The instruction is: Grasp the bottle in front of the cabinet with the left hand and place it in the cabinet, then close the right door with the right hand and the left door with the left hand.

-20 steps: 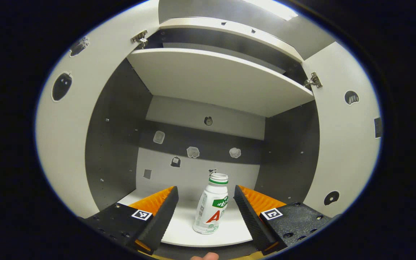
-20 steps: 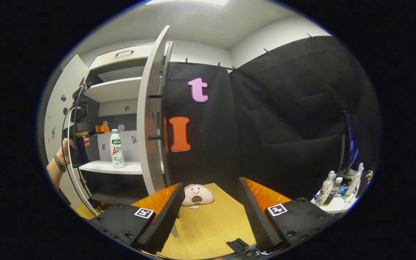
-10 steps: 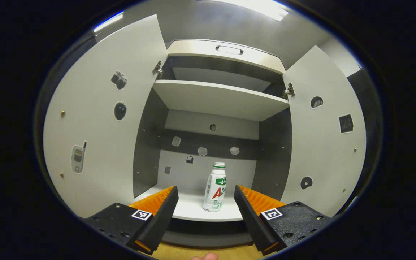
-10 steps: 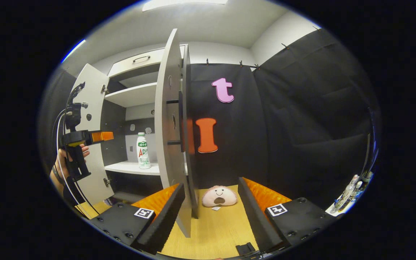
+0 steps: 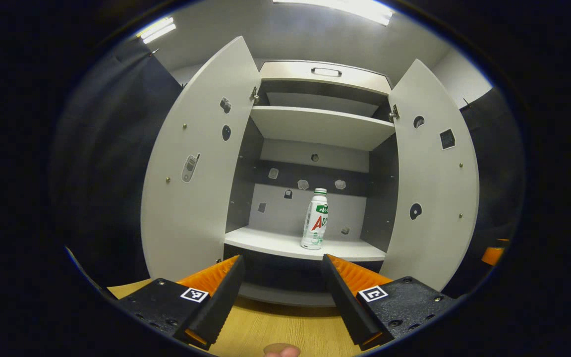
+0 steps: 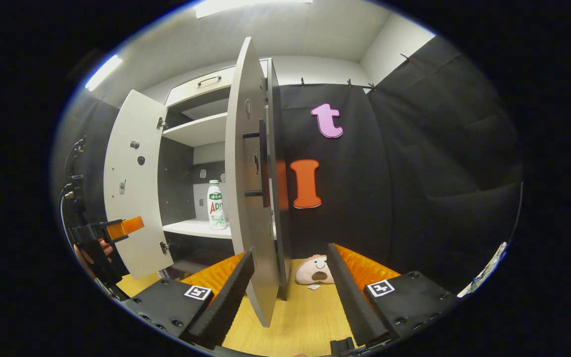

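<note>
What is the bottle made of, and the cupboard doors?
The bottle looks like glossy white plastic: it shines a little and has a printed wrap. The right door and left door look like matte pale laminated board, flat with metal hinges, though I can't be sure.

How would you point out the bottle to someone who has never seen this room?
Find the pale cabinet with both doors swung open. On its lower shelf, right of middle, stands the bottle: white, upright, green cap and band, red lettering. It is the shelf's sole standing item; the small shapes behind it are flat stickers.
</note>
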Motion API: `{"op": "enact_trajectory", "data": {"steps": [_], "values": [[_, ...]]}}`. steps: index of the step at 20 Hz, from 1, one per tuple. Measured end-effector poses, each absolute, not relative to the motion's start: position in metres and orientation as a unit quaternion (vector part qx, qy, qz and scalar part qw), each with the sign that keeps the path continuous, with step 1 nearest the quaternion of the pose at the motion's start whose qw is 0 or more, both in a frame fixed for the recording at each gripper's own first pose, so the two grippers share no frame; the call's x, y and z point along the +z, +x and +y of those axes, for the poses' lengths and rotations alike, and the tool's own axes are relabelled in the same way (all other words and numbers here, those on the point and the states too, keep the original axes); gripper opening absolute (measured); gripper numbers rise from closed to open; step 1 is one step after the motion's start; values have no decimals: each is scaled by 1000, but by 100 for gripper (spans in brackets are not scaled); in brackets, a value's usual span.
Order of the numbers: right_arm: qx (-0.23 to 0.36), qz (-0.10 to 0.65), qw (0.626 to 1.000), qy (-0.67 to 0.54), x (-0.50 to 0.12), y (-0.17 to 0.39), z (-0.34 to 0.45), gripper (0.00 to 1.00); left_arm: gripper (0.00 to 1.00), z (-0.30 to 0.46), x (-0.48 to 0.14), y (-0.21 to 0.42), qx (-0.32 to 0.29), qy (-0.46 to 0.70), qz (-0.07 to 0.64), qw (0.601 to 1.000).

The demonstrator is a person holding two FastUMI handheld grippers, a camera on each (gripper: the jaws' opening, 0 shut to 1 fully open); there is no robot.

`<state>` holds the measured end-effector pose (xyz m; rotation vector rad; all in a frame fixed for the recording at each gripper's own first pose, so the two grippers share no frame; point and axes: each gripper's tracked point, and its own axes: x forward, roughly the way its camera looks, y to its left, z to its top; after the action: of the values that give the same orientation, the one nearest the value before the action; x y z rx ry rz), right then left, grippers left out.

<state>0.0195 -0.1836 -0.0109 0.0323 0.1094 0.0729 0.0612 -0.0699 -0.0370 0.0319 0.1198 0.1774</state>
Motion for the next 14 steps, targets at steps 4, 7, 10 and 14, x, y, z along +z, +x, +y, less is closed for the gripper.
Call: {"op": "enact_trajectory", "data": {"steps": [4,7,10,14], "values": [[22,48,998,27,-4,21,-178,98,95,-75,-47,38,85,4,64,994],[-7,31,999,7,19,34,-193,98,95,-73,-44,37,76,-7,52,996],[-33,5,999,-13,54,52,-205,98,95,-63,-46,38,71,-16,57,996],[-60,6,998,-7,80,80,-211,98,95,-41,-51,34,78,-25,68,994]]}}
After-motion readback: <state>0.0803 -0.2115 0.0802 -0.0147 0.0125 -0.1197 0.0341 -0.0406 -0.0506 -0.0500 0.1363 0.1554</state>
